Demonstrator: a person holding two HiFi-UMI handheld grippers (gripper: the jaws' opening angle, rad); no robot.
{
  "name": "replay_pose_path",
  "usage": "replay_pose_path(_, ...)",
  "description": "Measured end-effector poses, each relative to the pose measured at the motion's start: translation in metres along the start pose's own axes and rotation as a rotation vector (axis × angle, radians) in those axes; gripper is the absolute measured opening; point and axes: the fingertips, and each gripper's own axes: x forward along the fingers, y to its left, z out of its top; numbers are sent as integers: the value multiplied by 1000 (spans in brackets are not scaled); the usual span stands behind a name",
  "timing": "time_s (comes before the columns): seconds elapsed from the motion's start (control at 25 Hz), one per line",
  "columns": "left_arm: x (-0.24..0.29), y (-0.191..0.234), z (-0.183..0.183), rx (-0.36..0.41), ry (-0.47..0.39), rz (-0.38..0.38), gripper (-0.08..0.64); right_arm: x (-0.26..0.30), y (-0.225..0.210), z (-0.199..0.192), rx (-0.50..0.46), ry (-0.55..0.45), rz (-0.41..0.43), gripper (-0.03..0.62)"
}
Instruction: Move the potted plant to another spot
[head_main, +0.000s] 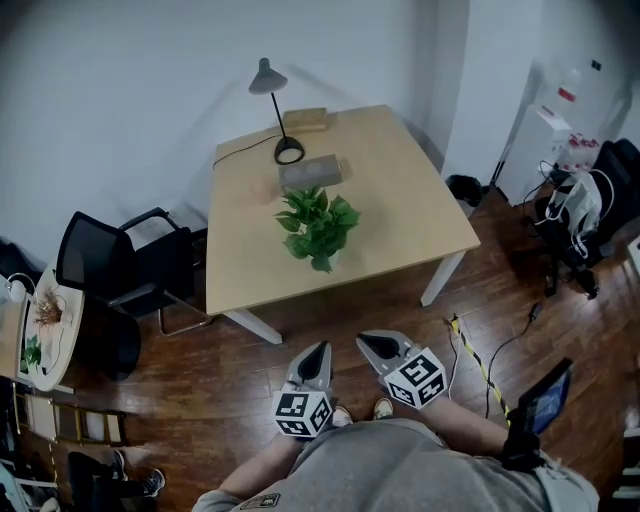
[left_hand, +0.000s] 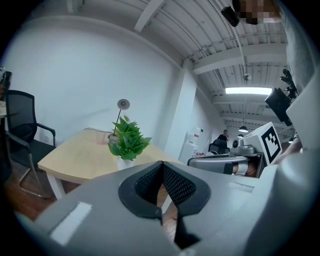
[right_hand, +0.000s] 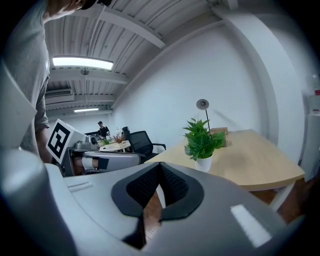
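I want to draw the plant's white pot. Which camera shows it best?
The right gripper view: the white pot stands side-on and plain below the leaves. The left gripper view shows it side-on too, but less clearly. In the head view, looking down, the leaves cover nearly all of it.

You had the potted plant (head_main: 318, 228) on the counter (head_main: 400, 210) | lamp (head_main: 289, 151) behind it | chair (head_main: 112, 265) stood left of the counter
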Motion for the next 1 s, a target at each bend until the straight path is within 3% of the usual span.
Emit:
replay_pose_path(0.48,-2,-13,9,12,-6,-70,-6,-3,16,4,-10,28,3,6)
replay_pose_path(1.0,0,0,11,-4,-21,-59,-6,7,16,9,-28,19,8,6)
